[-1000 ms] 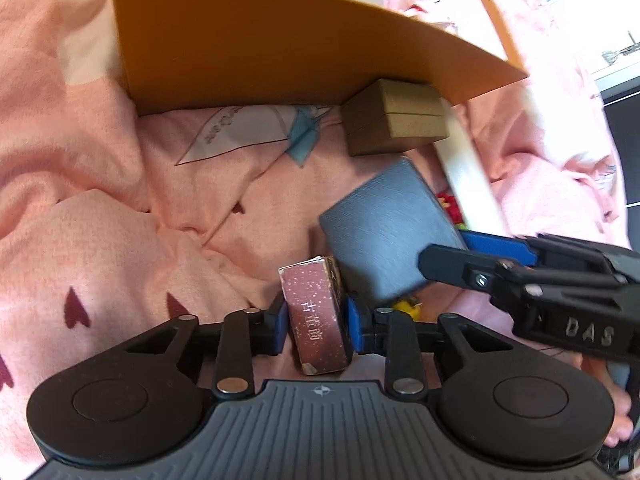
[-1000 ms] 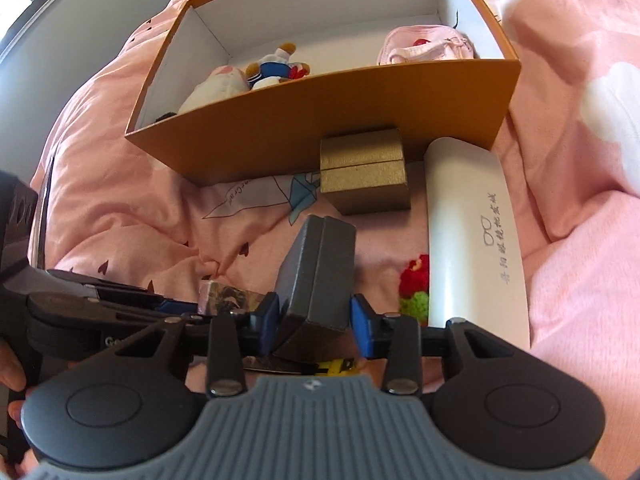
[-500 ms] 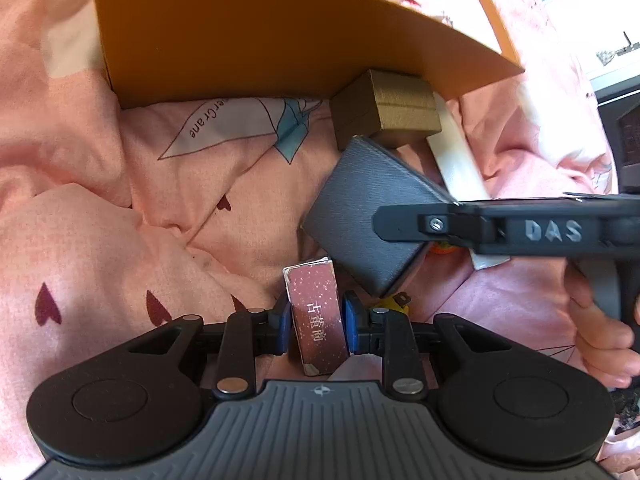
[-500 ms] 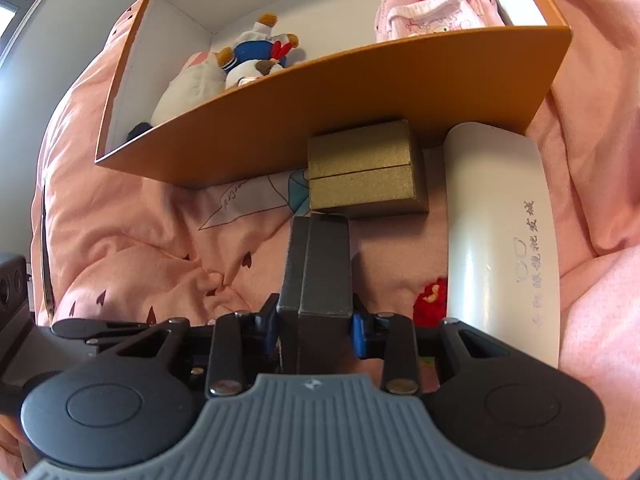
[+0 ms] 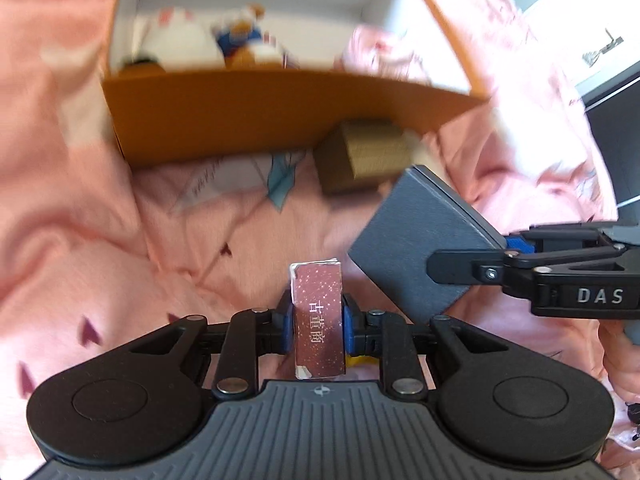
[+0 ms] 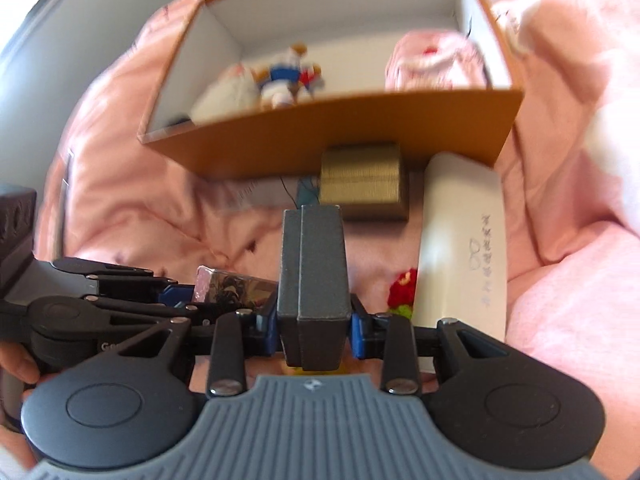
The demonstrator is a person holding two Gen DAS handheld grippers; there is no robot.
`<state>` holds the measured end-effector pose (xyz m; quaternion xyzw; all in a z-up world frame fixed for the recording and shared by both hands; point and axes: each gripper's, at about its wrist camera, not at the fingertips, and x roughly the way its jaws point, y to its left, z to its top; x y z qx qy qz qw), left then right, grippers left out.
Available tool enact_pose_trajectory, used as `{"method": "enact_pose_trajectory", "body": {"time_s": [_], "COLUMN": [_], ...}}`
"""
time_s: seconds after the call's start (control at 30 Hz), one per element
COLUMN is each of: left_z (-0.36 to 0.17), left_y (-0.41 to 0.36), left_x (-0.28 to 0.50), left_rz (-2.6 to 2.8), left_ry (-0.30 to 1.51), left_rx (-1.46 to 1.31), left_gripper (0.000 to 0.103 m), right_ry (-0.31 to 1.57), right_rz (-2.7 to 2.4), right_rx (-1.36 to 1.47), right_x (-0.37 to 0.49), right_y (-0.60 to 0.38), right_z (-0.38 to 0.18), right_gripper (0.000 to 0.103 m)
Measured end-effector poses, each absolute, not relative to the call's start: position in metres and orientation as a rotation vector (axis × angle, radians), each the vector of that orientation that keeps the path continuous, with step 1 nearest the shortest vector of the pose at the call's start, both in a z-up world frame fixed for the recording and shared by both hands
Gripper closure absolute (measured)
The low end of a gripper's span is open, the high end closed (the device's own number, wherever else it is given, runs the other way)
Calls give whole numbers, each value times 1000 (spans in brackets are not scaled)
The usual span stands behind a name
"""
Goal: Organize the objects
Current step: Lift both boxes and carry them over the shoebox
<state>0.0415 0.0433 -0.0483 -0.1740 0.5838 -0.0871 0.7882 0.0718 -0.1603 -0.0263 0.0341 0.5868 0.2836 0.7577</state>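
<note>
My left gripper (image 5: 316,326) is shut on a small maroon card box (image 5: 318,316) with white Chinese writing, held above the pink bedding. My right gripper (image 6: 314,330) is shut on a dark grey case (image 6: 314,280), held on edge. The grey case also shows at the right of the left wrist view (image 5: 420,244), and the maroon box in the right wrist view (image 6: 232,286). An open orange box (image 6: 340,132) with white inside lies ahead. It holds plush toys (image 6: 280,80) and a pink pouch (image 6: 436,60).
A gold box (image 6: 362,180) sits against the orange box's front wall. A white glasses case (image 6: 464,240) lies to its right. A red and green knitted flower (image 6: 402,284) lies beside it. A paper-crane card (image 5: 240,176) lies on the rumpled pink bedding.
Both grippers have lifted with their objects, so the inside of the orange box and its toys now show in both views. Both grips are unchanged.
</note>
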Motion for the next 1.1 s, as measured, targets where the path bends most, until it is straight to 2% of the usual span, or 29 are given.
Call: {"method": "enact_pose_trajectory", "body": {"time_s": [0.37, 0.63, 0.77, 1.1], "left_z": [21, 57, 48, 8], "left_y": [70, 85, 95, 99], "left_x": [48, 89, 118, 163], "left_rz": [-197, -151, -120, -77], "left_ry": [1047, 880, 875, 961], "left_rx": [-448, -460, -483, -473], "left_gripper": [78, 78, 78, 78], "right_ry": [1105, 980, 964, 1110], "right_rz": [631, 588, 534, 479], "right_rx": [202, 299, 322, 433], "right_x": [82, 116, 145, 207], "right_y": [-178, -181, -168, -141], "right_z": [29, 52, 40, -32], "right_gripper": [68, 68, 68, 68]}}
